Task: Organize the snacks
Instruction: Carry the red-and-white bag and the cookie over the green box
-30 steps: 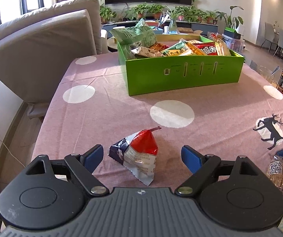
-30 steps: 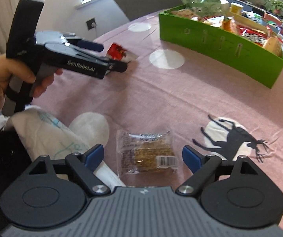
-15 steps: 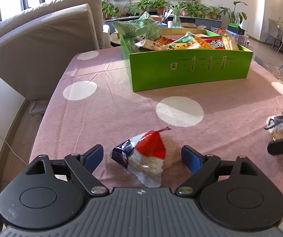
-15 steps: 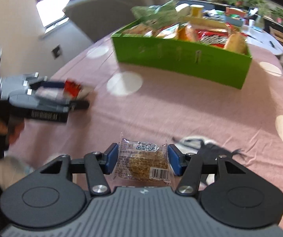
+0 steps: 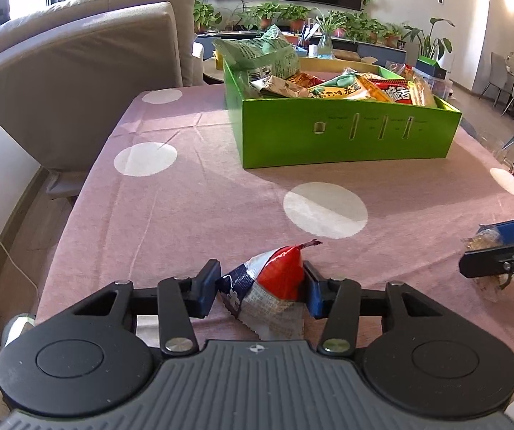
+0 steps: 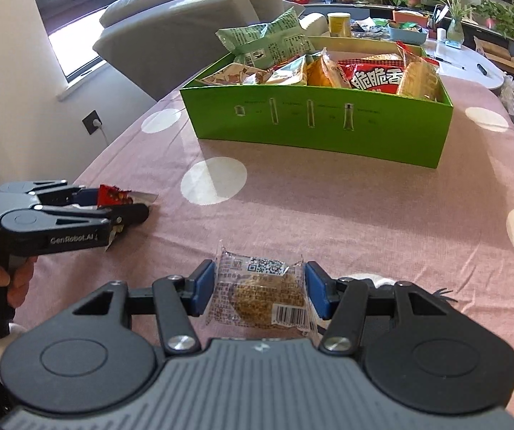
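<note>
Both wrist cameras look low across the table (image 5: 192,215) toward the green box (image 6: 314,132).

A pink tablecloth (image 5: 221,197) with white dots carries a bright green box (image 5: 346,136).

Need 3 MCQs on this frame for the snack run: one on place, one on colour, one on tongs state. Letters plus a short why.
1. Where does the box of snacks stand?
A. on the sofa
B. on the far part of the tablecloth
C. on the floor

2. What colour is the box?
A. green
B. blue
C. white

3. What do the left tongs hold?
A. nothing, wide open
B. a drink can
C. the red and white snack packet

Key:
1 B: the box stands on the pink tablecloth, beyond both pairs of tongs.
2 A: its walls are bright green in both views.
3 C: the left tongs have just closed, with both pads pressing on the snack packet; the right tongs grip a clear-wrapped biscuit.
</note>
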Demonstrator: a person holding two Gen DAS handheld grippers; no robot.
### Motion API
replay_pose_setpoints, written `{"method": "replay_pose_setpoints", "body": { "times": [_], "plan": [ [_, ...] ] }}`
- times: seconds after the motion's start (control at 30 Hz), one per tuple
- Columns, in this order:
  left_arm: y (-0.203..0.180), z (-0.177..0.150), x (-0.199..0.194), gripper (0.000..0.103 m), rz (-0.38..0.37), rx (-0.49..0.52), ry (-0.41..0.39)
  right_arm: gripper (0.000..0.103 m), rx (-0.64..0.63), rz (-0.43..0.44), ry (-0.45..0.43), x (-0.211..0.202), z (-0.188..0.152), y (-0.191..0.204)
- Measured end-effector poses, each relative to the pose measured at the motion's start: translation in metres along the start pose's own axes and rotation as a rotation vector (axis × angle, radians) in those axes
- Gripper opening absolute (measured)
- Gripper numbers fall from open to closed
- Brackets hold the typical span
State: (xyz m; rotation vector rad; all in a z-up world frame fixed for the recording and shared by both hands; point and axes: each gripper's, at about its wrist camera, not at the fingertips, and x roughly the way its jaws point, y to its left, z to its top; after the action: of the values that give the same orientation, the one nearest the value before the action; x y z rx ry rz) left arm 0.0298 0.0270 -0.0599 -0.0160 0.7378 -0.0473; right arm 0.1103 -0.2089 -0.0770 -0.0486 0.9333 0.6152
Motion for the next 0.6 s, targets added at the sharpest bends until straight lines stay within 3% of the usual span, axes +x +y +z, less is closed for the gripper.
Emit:
{"method": "replay_pose_setpoints", "body": {
  "times": [0.13,0.37,0.43,0.6],
  "plan": [
    [-0.007,0.005,-0.003,0.044,-0.022,-0.003,-0.020,0.088,0.004,-0.021,-0.015,0.001,0.002,0.000],
    [-0.029,0.009,0.007,0.046,-0.055,0.042,-0.012,0.088,-0.003,-0.141,-0.021,0.015,0.008,0.002],
    [-0.032,0.005,0.010,0.050,-0.053,0.055,0.002,0.088,-0.003,-0.152,-0.019,0.018,0.009,0.002],
    [-0.030,0.002,0.007,0.075,-0.044,0.051,-0.013,0.092,0.004,-0.147,-0.026,0.018,0.005,0.000]
  ]
}}
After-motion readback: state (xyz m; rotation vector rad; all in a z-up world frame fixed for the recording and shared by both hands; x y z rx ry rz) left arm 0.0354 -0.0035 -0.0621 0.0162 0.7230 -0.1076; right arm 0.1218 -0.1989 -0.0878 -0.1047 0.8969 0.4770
